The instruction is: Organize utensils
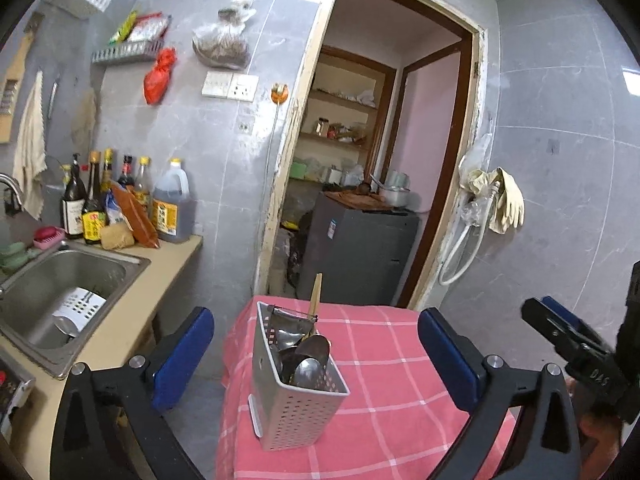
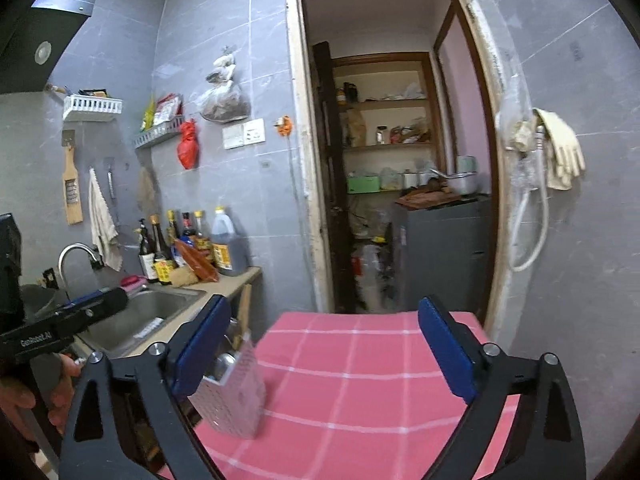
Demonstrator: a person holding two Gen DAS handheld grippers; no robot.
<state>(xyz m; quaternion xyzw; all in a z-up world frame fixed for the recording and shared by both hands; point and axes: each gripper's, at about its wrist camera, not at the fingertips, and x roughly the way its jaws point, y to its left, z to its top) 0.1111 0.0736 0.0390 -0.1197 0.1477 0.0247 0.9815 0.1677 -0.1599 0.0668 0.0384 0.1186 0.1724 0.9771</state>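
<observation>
A white perforated utensil caddy (image 1: 296,392) stands on a small table with a pink checked cloth (image 1: 392,380). It holds metal spoons (image 1: 308,356) and a wooden chopstick (image 1: 315,296) sticking up. My left gripper (image 1: 316,356) is open and empty, its blue pads either side of the caddy and short of it. In the right wrist view the caddy (image 2: 236,396) shows blurred at the cloth's left edge, partly behind the left finger. My right gripper (image 2: 324,352) is open and empty above the cloth (image 2: 360,380).
A steel sink (image 1: 60,292) in a beige counter lies left of the table, with sauce bottles (image 1: 116,200) at the back. A doorway (image 1: 360,160) with a grey cabinet (image 1: 356,256) is behind the table. Gloves (image 1: 504,196) hang on the right wall.
</observation>
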